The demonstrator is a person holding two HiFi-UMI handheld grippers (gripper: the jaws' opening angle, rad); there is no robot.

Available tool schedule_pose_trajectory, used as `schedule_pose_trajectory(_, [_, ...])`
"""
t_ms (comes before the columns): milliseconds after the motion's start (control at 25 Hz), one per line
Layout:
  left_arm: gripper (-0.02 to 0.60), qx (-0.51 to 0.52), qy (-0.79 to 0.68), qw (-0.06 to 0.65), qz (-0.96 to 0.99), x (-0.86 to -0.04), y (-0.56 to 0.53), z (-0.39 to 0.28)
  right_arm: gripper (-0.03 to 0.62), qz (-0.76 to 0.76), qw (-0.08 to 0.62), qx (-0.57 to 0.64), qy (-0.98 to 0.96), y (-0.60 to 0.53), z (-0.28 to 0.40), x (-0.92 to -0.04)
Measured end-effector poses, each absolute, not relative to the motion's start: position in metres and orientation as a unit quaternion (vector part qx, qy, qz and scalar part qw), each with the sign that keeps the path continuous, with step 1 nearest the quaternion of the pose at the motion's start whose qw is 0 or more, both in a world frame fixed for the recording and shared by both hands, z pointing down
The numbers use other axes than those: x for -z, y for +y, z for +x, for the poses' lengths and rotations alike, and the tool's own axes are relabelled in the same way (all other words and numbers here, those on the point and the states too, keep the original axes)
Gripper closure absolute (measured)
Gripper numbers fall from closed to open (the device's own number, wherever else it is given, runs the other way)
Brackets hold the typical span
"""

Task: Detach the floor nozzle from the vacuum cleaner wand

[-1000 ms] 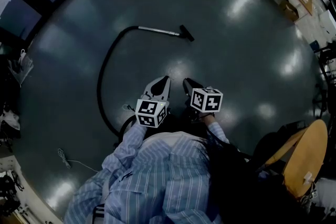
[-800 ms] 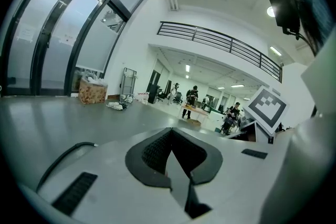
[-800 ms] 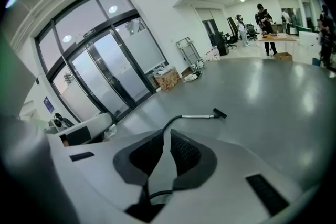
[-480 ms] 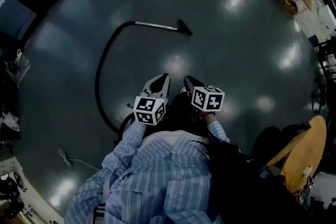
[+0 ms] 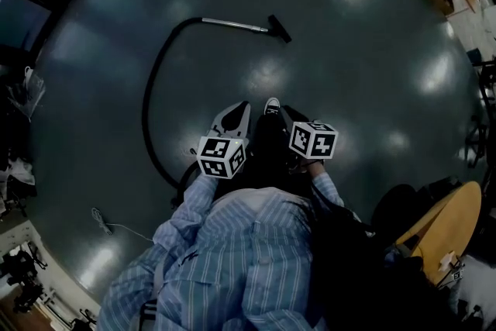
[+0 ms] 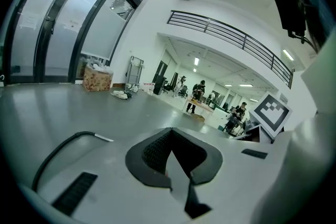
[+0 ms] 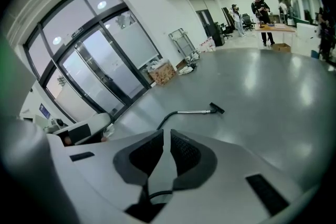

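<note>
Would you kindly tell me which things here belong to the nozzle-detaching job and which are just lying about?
For the job:
black floor nozzle
silver metal wand
black curved hose

Lying about:
brown cardboard box
thin white cable

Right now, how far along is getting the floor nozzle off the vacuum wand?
Done: nothing; the floor nozzle sits on the wand, lying out ahead. In hand: nothing; the left gripper and right gripper are shut, empty, short of it. Left: reach the wand, grip both parts, pull them apart.
</note>
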State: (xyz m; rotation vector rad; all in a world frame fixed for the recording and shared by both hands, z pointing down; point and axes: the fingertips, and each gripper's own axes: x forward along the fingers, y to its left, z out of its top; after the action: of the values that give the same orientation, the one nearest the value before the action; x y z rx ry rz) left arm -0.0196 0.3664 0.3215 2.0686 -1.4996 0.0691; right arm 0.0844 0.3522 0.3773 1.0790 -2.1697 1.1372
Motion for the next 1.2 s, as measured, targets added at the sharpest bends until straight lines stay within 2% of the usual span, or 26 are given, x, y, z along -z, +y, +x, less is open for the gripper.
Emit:
schedule_pose_trajectory(200, [0.574, 0.001, -0.566, 0.290, 0.772, -0.312, 0.294, -0.017, 0.548, 0.377, 0.239, -0.406, -0.797, 0.278, 0.086, -0.373])
schedule_pose_trajectory(720, [0.574, -0.009, -0.605, 0.252, 0.755, -0.288, 0.131, -0.007, 0.548, 0.341, 0.256, -0.387, -0.817, 0.098, 0.101, -0.367])
schedule_pose_trajectory(1200, [0.574, -0.028, -0.597, 0.239, 0.765, -0.286, 0.075, -0.028, 0.548, 0.354, 0.239, -0.430, -0.795, 0.057, 0.084, -0.387])
